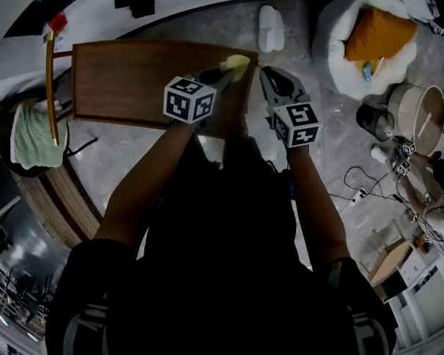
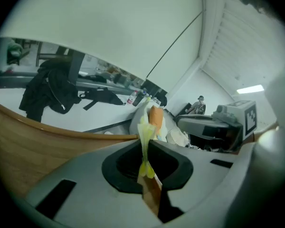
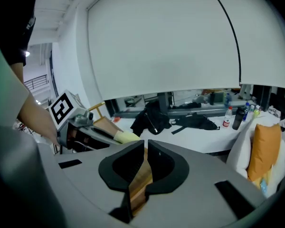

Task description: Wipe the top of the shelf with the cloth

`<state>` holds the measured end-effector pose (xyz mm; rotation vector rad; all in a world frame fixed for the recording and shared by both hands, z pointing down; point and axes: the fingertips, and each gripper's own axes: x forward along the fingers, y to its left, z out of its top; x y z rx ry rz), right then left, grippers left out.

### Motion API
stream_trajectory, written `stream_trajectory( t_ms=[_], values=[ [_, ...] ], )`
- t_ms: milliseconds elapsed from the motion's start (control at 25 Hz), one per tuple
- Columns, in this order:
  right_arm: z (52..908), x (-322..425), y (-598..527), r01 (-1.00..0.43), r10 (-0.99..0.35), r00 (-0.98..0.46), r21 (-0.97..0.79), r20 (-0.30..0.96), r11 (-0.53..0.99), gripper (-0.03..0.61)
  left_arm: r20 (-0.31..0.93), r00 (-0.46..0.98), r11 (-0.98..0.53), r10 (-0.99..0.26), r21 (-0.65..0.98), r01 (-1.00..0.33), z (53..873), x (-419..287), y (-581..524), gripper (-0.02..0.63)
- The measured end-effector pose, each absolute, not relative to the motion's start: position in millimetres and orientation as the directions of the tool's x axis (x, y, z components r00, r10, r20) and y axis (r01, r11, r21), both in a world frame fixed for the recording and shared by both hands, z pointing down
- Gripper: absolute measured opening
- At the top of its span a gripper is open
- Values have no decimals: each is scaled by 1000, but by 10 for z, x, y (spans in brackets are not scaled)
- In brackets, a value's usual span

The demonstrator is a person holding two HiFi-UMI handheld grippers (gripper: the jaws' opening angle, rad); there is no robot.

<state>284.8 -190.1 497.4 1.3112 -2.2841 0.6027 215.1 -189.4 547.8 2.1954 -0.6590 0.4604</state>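
The only print I can make out is the black-and-white square markers on the cubes; the red label on the white bottle [image 3: 226, 118] on the far counter is too small to read. A white round seat [image 1: 333, 28] cradles an orange cushion [image 1: 379, 32]. A dark basket [image 1: 6, 128] off the shelf's left end holds a green towel [image 1: 34, 136]. Both forearms reach forward side by side. The left gripper [image 1: 220, 77] has its jaws clamped on the yellow cloth [image 1: 236, 66], which sits at the far right corner of the brown shelf top [image 1: 133, 80]. The right gripper [image 1: 270, 80] is just beside it at the shelf's right edge, jaws pressed together with nothing between them.
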Motion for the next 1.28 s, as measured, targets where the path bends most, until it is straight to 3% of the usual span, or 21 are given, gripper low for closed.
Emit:
stream_trajectory(
  t_ms=[240, 560, 920, 1280],
  values=[
    [5090, 3079, -1846, -862, -647, -472, -159, 599, 481, 35, 637, 747, -473, -191, 607, -639, 5994, 2448, -1956, 31],
    [5155, 2935, -1906, -835, -613, -491, -133, 619, 534, 35, 755, 620, -511, -214, 454, -730, 6207, 2427, -2044, 31],
    [5223, 2541, -2012, -833, -592, -478, -121, 649, 541, 34, 789, 570, -540, -230, 384, -749, 6333, 2200, -2092, 31],
    [5283, 1960, -2002, -807, -544, -498, -131, 675, 576, 35, 810, 528, -541, -255, 333, -772, 6375, 1459, -2303, 31]
  ],
)
